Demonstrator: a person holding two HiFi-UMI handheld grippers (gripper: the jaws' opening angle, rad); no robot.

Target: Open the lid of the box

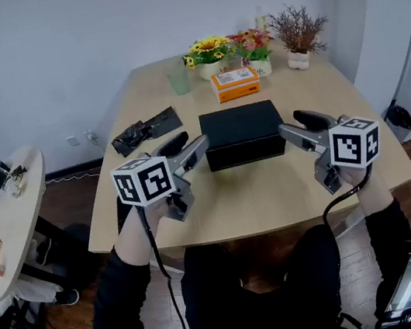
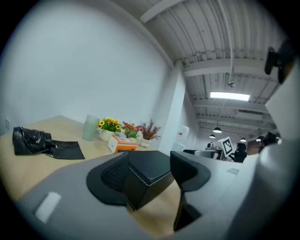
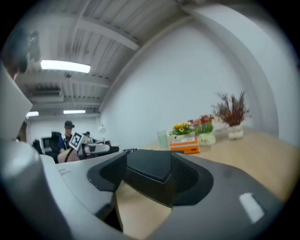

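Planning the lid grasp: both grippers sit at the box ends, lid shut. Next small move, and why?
The left gripper and right gripper flank the box, jaws wide apart with a box corner between each pair, nothing gripped, and the lid is shut. So probably ease both inward until the jaws bracket the lid's edge.

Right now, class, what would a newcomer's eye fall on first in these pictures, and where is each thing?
A closed black box sits in the middle of the light wooden table. The left hand-held gripper and the right hand-held gripper flank its two ends, jaws open. Behind it, toward the far edge, stand an orange box and potted flowers.
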